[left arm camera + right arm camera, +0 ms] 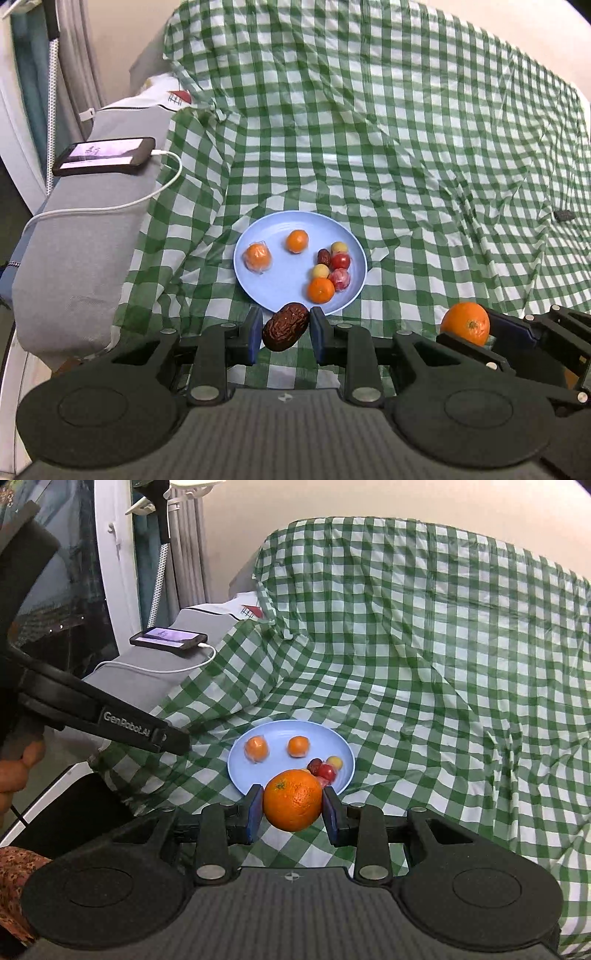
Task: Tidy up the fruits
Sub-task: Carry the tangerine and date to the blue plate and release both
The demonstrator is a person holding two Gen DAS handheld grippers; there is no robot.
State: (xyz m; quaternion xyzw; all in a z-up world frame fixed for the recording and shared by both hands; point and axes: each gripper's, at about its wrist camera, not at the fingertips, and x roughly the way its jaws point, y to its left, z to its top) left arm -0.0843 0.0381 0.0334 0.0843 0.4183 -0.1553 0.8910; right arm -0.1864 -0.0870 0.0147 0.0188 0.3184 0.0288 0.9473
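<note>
Clamping dried date (285, 326): left gripper (285, 334); right gripper (293, 810) clamped on orange (293, 799), above blue plate (288, 280).

Fruits (320, 290) lie on plate (280, 291), phone (105, 156) left.

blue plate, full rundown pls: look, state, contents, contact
The blue plate is round, pale blue, shallow, smooth like plastic, with a raised rim. It lies flat on the checked cloth, upright and intact. Inside: three small oranges, two apart at the left, plus a right-hand cluster of red, yellow and dark brown fruits. Neither gripper touches it.
</note>
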